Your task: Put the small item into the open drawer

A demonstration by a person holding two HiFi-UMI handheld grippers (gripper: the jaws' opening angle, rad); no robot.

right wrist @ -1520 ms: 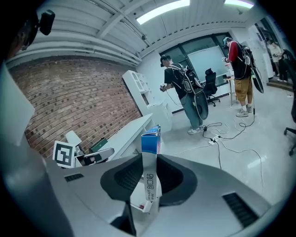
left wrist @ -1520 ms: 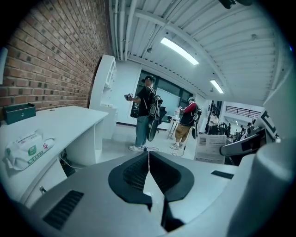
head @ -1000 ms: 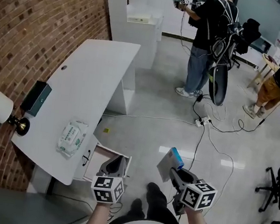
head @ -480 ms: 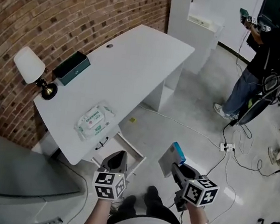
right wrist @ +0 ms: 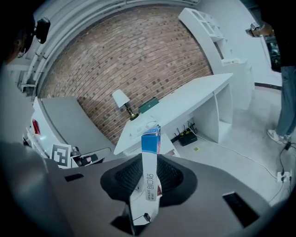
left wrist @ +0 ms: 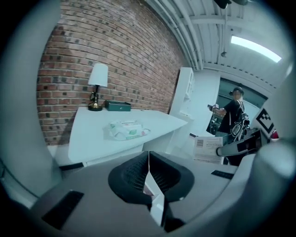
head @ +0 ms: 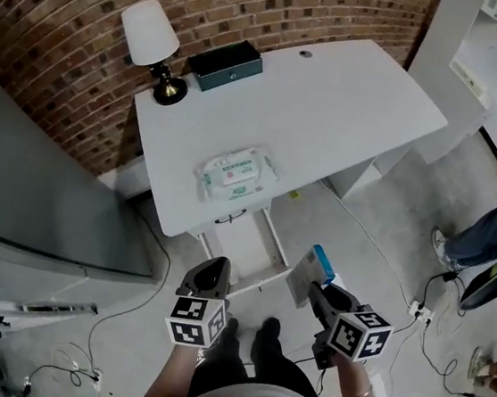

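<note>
Head view: a person stands facing a white desk, a two-jaw gripper in each hand. The right gripper pinches a slim carton by its lower end. The left gripper has its jaws pressed together on nothing. The open drawer juts from under the desk's near edge, ahead and to the left of the carton. The empty left gripper sits just before the drawer's front and is the nearer of the two, so the loaded right one would likely have to travel forward and leftward. The carton's long axis runs out along the jaws, with its blue-capped end leading toward the desk. It is a narrow white box with dark print down its thin side, a small red mark near the jaws and a barcode label on its broad face. On the desktop lie a pack of wet wipes, a dark green case and a white-shaded lamp.
</note>
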